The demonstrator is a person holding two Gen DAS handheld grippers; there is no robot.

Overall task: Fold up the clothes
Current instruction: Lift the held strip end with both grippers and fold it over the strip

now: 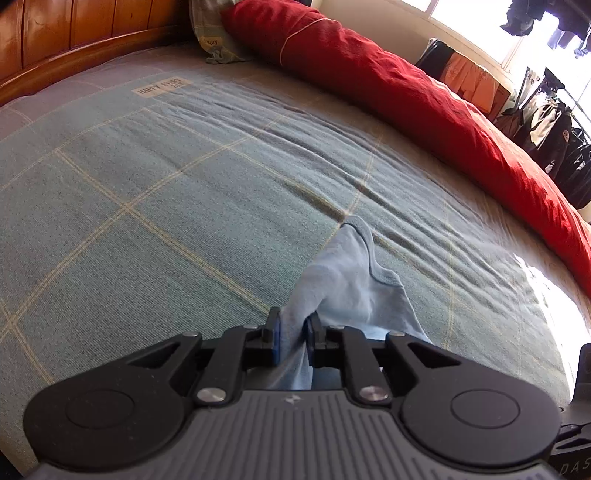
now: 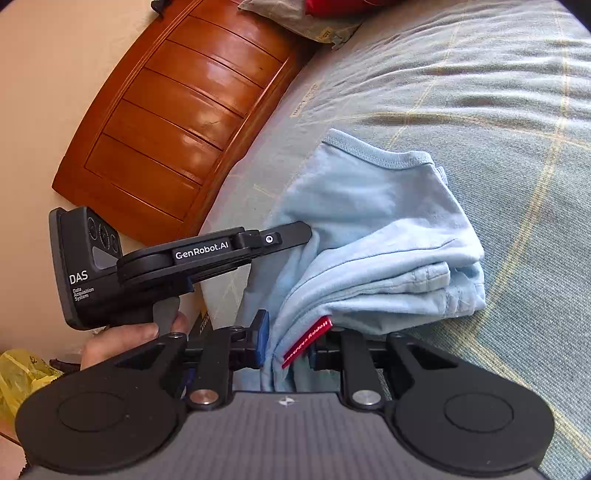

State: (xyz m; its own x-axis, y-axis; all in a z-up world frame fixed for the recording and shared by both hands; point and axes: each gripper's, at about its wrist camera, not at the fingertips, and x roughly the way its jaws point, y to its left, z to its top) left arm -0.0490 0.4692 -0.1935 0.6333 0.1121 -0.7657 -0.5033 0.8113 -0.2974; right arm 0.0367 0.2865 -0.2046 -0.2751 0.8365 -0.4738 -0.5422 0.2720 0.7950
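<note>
A light blue shirt (image 2: 388, 221) lies partly folded in layers on the green checked bed cover (image 2: 517, 110), its ribbed neckline toward the headboard. My right gripper (image 2: 288, 332) is shut on a bunched edge of it, beside a red label (image 2: 306, 341). My left gripper (image 2: 308, 232), held by a hand (image 2: 122, 339), meets the shirt's left edge. In the left wrist view the shirt (image 1: 351, 273) runs from the bed between the pads of the left gripper (image 1: 291, 325), which presses on the cloth.
A wooden headboard (image 2: 177, 122) stands at the bed's head with a pillow (image 1: 212, 33) against it. A red duvet (image 1: 406, 85) is rolled along the far side. Hanging clothes (image 1: 546, 129) are beyond it. A yellow bag (image 2: 18, 376) lies on the floor.
</note>
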